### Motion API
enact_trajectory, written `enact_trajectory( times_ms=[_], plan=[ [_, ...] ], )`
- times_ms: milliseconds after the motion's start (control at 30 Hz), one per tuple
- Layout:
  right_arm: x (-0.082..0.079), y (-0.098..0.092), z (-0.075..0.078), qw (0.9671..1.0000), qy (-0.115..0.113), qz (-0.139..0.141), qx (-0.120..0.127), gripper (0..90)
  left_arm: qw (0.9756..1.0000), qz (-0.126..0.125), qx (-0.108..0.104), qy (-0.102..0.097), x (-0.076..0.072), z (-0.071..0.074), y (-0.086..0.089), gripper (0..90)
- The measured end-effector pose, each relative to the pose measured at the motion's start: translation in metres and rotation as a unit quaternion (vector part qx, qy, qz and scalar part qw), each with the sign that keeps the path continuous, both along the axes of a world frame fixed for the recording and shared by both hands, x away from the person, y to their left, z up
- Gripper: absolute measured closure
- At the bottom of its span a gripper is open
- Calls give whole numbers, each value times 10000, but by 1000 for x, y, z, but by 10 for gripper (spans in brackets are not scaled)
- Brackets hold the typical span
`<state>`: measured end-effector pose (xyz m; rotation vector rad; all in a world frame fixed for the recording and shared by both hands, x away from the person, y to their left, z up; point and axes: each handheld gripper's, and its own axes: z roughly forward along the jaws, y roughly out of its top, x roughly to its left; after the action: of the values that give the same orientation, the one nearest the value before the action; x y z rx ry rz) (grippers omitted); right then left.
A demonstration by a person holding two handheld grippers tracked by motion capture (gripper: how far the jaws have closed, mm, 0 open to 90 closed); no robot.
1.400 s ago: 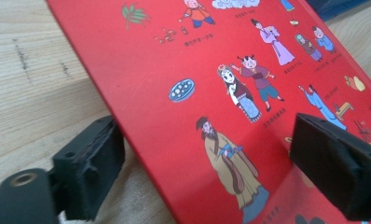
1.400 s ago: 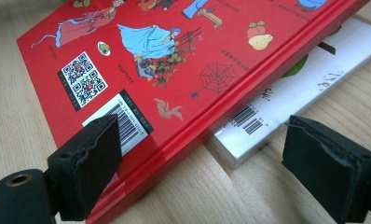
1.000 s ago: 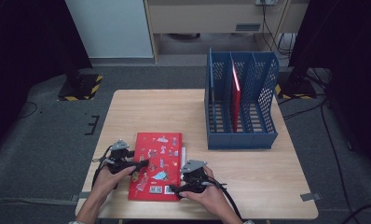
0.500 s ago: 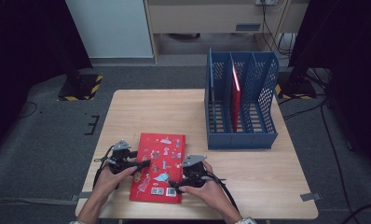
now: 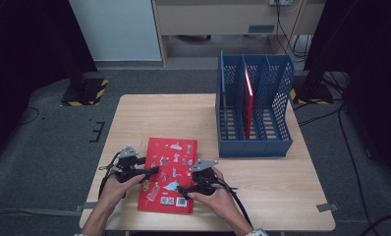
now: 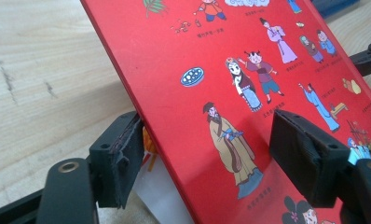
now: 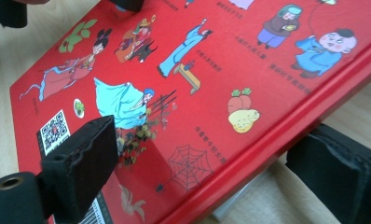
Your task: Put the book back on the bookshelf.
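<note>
While the red book (image 5: 167, 174) lies low in the frame, both the left gripper (image 5: 145, 172) and right gripper (image 5: 183, 189) straddle its edges unclenched and should close evenly before lifting.

Inventory from my remote station, background items only:

1. A light wooden rectangular table (image 5: 159, 118), its grain plain in the left gripper view (image 6: 44, 70).
2. Grey carpeted floor (image 5: 51, 147) around it.
3. Two short grey tape strips at the table's near edge, left (image 5: 89, 205) and right (image 5: 327, 207).
4. A white flat panel (image 5: 117, 29) standing beyond the table.
5. A beige low cabinet (image 5: 223, 19) beside that panel.
6. Two black bases with yellow-black hazard stripes, left (image 5: 83, 92) and right (image 5: 309, 94).
7. Black cables (image 5: 295, 46) hanging at the back right.
8. Dark curtains on both sides, left (image 5: 31, 44) and right (image 5: 365, 44).
</note>
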<state>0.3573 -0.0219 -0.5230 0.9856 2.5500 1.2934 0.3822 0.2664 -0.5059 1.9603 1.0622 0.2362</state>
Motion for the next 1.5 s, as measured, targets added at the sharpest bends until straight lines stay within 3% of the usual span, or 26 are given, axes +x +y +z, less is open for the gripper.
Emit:
enact_trajectory(
  times_ms=[633,1133,1500],
  plan=[
    [6,-10,17,9993,-187,-229,222,228,9991,-64,-47,-426,-6,19,-2,359],
    [6,-13,26,9988,-285,-300,274,287,9987,-43,-245,-447,-8,26,0,407],
    [6,-15,38,9981,-300,-306,446,341,9974,-91,-358,-616,-16,39,2,459]
  ],
)
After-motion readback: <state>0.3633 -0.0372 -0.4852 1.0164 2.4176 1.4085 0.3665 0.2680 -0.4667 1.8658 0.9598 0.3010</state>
